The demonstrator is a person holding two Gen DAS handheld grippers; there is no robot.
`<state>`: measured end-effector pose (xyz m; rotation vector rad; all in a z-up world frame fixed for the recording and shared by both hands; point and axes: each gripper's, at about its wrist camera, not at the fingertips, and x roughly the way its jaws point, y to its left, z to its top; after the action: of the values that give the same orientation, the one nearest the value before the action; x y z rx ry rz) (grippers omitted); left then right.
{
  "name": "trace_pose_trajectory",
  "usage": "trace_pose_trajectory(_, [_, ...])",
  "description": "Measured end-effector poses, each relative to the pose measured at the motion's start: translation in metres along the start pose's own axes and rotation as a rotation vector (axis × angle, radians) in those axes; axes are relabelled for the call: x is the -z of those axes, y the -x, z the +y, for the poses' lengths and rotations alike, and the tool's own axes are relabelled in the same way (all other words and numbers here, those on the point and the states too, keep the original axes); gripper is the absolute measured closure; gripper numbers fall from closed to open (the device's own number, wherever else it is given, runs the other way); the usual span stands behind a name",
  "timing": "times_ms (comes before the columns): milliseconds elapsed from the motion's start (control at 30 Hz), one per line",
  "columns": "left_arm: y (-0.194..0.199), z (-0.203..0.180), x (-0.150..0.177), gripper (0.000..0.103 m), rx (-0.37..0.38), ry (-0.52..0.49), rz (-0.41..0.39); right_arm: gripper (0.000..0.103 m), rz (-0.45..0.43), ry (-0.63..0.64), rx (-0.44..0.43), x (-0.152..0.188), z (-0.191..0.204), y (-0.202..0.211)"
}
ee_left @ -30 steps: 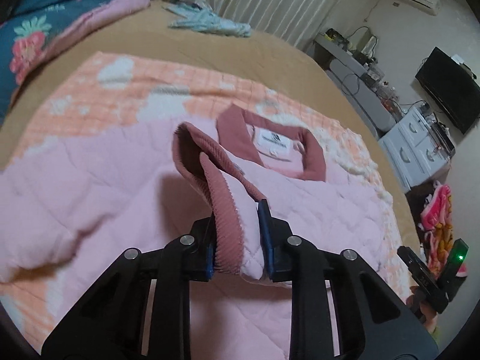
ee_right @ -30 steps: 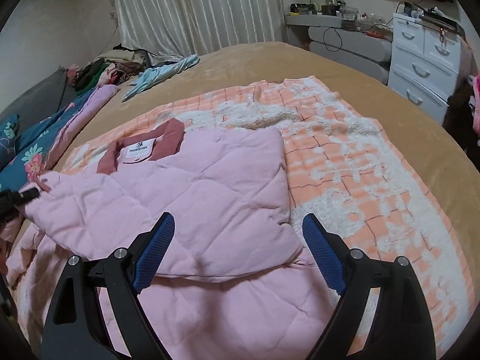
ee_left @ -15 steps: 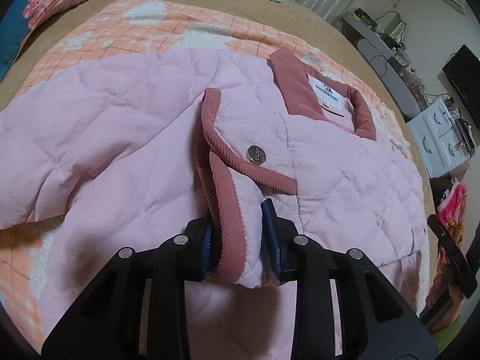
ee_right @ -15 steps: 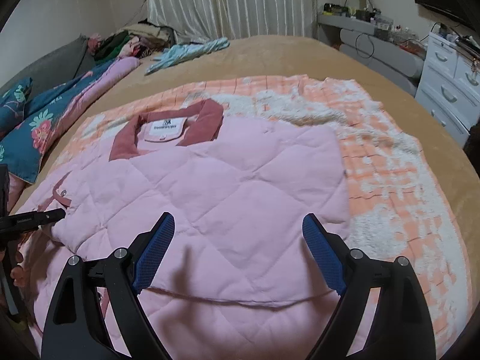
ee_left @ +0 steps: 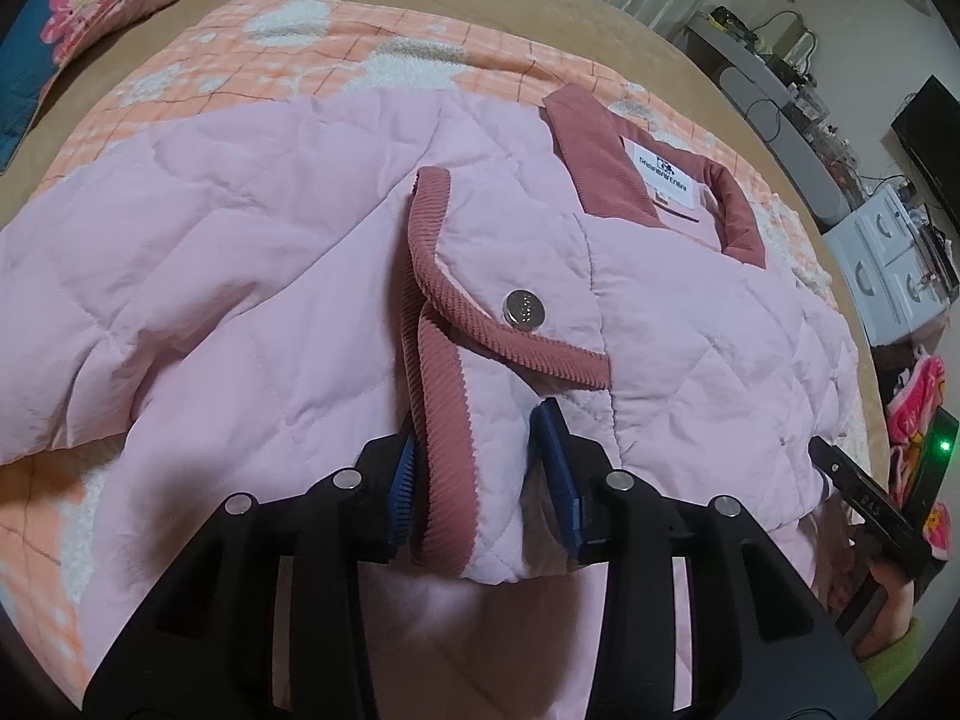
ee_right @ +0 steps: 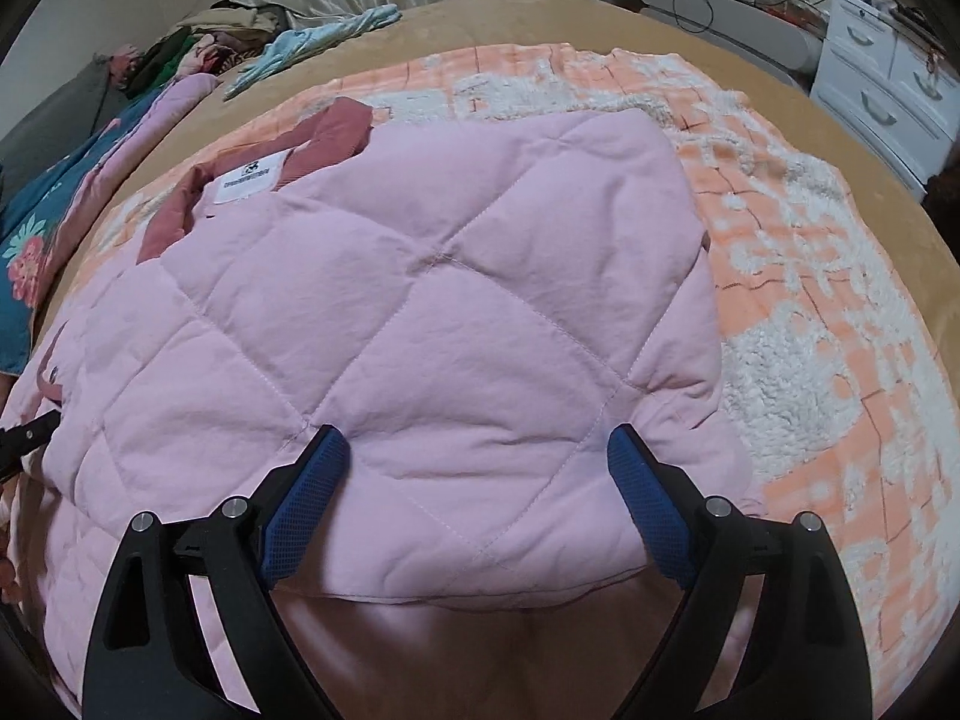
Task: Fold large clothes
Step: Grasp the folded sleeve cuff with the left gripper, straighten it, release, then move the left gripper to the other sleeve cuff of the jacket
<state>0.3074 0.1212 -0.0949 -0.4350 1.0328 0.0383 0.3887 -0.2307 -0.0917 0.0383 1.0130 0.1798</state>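
A pink quilted jacket (ee_left: 240, 300) with a dusty-rose collar (ee_left: 594, 162) lies spread on an orange-and-white blanket (ee_left: 372, 54). Its sleeve is folded across the body, cuff (ee_left: 444, 450) with rose ribbed trim and a silver snap (ee_left: 524, 310) lying flat. My left gripper (ee_left: 480, 468) straddles that cuff; its jaws are opening, the cuff is still between them and the right pad stands just off the fabric. In the right wrist view the jacket (ee_right: 450, 276) shows a folded panel on top. My right gripper (ee_right: 477, 468) hovers open just over this panel, nothing gripped.
The blanket (ee_right: 810, 300) covers a tan bed (ee_right: 540, 18). A teal floral quilt (ee_left: 78, 18) lies at the left edge, with a light blue garment (ee_right: 312, 42) and a clothes pile (ee_right: 204, 36) at the far end. White drawers (ee_right: 888, 78) stand at the right.
My left gripper came down and laid the sleeve cuff onto the jacket's body, and its jaws have widened. My right gripper dropped closer to the folded panel, still open.
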Motion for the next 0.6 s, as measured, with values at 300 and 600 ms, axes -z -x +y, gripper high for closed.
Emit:
trace_pose_trajectory(300, [0.025,-0.004,0.007,0.037,-0.060,-0.016,-0.012,0.012,-0.084,-0.022,-0.051,0.012,0.007,0.043])
trace_pose_trajectory(600, [0.056,-0.002,0.015,0.009,-0.111,0.004,-0.050,0.005,-0.130,-0.044,-0.106,0.018,0.016,0.080])
